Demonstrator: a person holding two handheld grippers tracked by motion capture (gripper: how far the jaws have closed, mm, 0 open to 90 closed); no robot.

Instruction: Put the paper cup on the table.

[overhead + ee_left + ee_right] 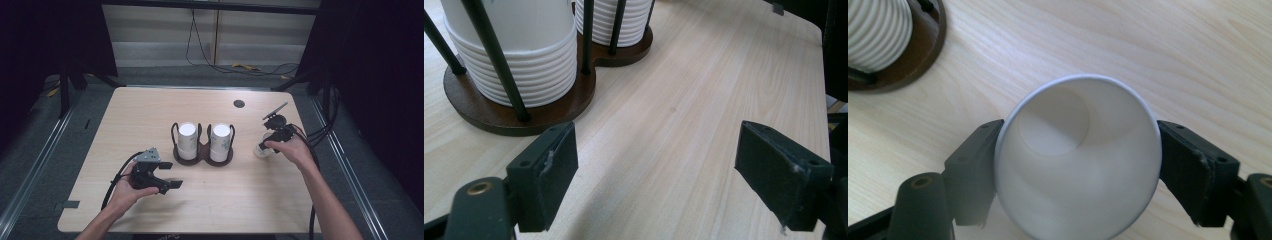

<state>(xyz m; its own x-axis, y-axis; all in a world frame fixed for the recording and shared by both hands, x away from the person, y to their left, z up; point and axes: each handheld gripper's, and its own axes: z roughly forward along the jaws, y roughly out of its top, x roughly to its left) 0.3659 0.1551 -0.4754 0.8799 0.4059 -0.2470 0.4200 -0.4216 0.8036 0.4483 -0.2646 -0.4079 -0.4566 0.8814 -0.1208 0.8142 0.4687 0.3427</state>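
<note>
A dark wooden cup holder [202,159] with black wire posts stands mid-table and carries two stacks of ribbed white paper cups [187,140] [220,141]. To its right my right gripper [265,146] is shut on a single white paper cup [260,150] that rests on the table. In the right gripper view both jaws press the sides of that cup [1073,165], whose open mouth faces the camera. My left gripper [171,174] hovers low in front of the holder's left side, open, with bare table between its jaws [674,175]. The nearer stack [519,55] is just beyond its left jaw.
The light wooden table [150,115] has a small black round grommet [239,103] at the back right. Cables [320,132] trail off the right edge from the right gripper. The holder base [923,50] lies up and left of the held cup.
</note>
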